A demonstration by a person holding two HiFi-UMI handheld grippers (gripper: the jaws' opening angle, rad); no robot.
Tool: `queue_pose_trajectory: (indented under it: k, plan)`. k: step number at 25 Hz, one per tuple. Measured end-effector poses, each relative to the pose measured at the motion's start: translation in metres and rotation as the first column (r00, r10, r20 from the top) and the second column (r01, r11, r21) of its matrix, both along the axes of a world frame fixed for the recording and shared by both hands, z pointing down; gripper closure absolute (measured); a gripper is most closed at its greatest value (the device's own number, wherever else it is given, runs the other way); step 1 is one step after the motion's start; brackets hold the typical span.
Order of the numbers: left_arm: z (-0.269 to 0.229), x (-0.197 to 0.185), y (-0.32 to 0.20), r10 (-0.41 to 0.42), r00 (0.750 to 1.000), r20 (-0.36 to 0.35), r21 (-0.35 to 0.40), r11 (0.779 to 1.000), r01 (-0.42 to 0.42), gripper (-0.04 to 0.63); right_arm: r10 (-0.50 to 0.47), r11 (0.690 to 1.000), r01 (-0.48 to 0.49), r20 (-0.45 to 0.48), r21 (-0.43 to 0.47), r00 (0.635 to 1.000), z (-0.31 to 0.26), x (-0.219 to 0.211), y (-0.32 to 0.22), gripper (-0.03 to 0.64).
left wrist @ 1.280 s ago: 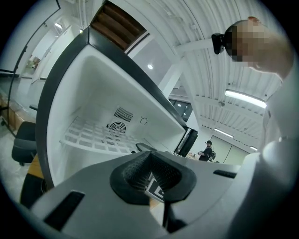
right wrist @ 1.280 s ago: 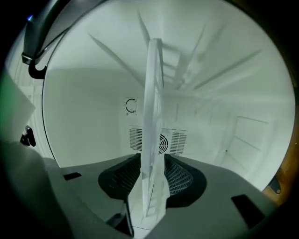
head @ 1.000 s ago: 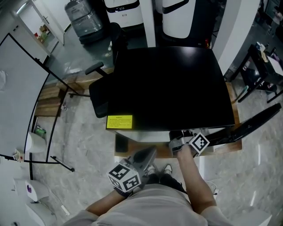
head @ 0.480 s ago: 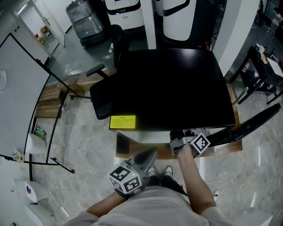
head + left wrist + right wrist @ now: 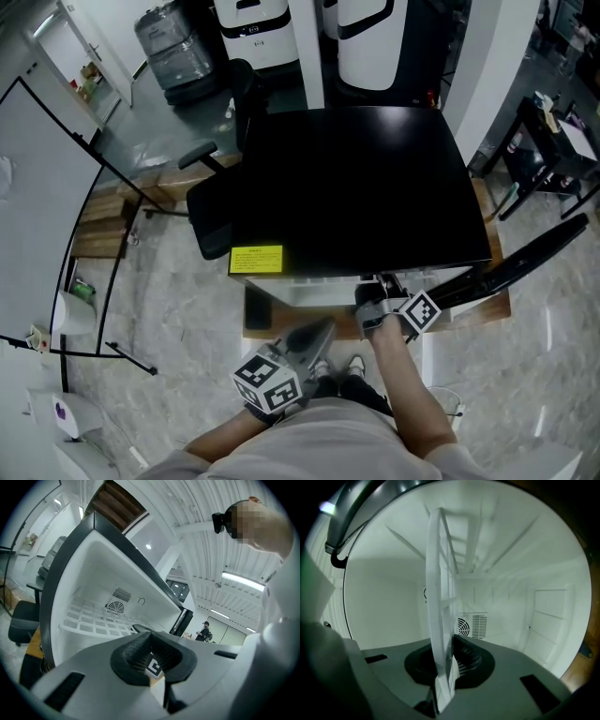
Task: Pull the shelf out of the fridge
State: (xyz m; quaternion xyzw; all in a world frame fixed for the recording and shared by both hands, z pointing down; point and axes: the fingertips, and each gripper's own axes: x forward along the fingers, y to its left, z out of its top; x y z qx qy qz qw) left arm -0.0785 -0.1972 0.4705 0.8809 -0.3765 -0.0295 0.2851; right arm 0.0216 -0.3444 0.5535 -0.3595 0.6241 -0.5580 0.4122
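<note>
**Right claw closing on the front edge of the fridge shelf**

The person stands at the near side of the black-topped fridge [image 5: 356, 187], whose dark door [image 5: 525, 258] swings open to the right. The right gripper [image 5: 384, 300] reaches forward under the near edge of the fridge top and into the white cavity. In the right gripper view the white grid shelf [image 5: 438, 597] is seen edge-on, running from the jaws toward the far wall. Its near edge sits between the two dark pads, which are closing on it and already touch it on both sides. A round fan vent [image 5: 468, 625] shows on the far wall, just right of the shelf.

The left gripper [image 5: 317, 333] hangs back near the person's body, left of the right one and clear of the fridge, pointing up toward the opening. Its jaws are together with nothing between them. Its view shows the shelf seated across the cavity, roughly level, its grid reaching from the left wall.

A yellow label [image 5: 255, 260] sits at the near left corner of the fridge top. A black office chair [image 5: 211, 211] stands just beside the fridge on the left.
</note>
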Motion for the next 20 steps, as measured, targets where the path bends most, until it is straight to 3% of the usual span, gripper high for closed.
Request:
queue_pose_trajectory:
  k: [20]
  plan:
    - [-0.016,0.024,0.018,0.076,0.997,-0.016,0.052,0.996,-0.076,0.589,-0.002,0.999,0.002,0.005,-0.046,1.0,-0.001,0.007,0.063,0.571]
